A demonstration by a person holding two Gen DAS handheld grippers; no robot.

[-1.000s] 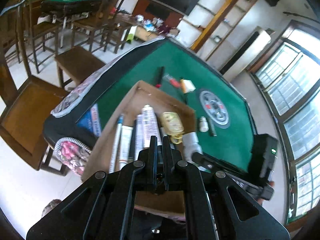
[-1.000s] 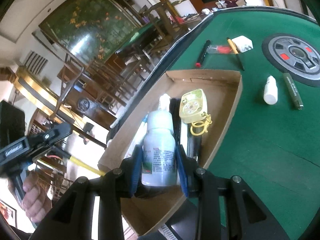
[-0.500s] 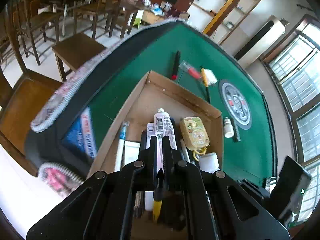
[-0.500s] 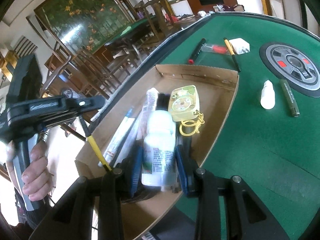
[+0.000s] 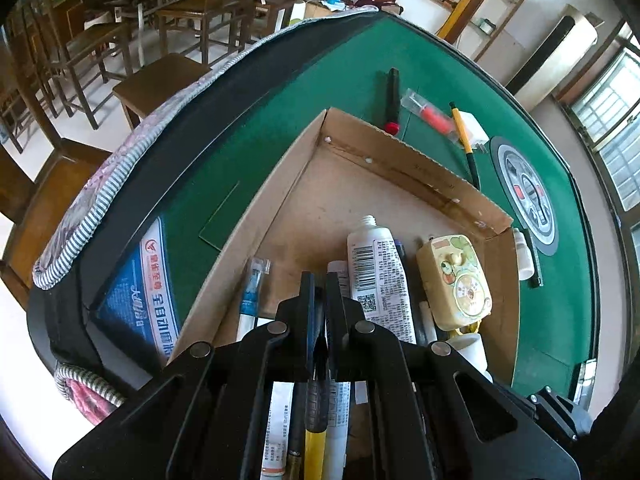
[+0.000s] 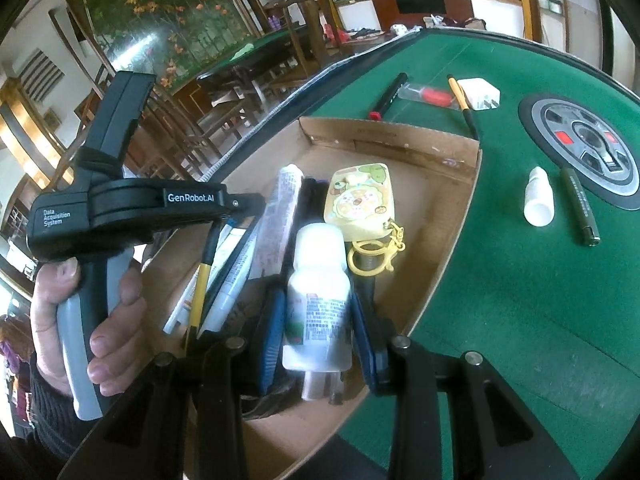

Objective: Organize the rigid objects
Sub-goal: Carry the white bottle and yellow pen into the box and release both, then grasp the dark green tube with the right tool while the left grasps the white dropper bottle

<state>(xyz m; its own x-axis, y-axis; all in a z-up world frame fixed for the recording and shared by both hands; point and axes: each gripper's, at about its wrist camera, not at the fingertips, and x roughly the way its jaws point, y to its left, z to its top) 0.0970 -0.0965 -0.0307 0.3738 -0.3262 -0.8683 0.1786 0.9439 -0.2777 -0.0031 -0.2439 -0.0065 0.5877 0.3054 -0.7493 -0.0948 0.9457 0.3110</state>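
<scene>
a green felt game table [image 6: 520,320] carries an open cardboard box [image 5: 304,200] near its edge, already lined with tubes and pens lying side by side. the left gripper [image 5: 318,292] hangs over the box, its jaws pressed together on a yellow-and-black pen [image 6: 202,276] that points down among the other items. the right gripper [image 6: 316,320] is clamped on a white plastic bottle [image 6: 318,296], held low inside the box beside a cream keychain toy [image 6: 360,200]. outside the box on the felt lie a small white dropper bottle [image 6: 538,198], a dark green pen [image 6: 580,208], a black marker with a red tip [image 5: 392,100] and a white plug adapter [image 6: 478,94].
</scene>
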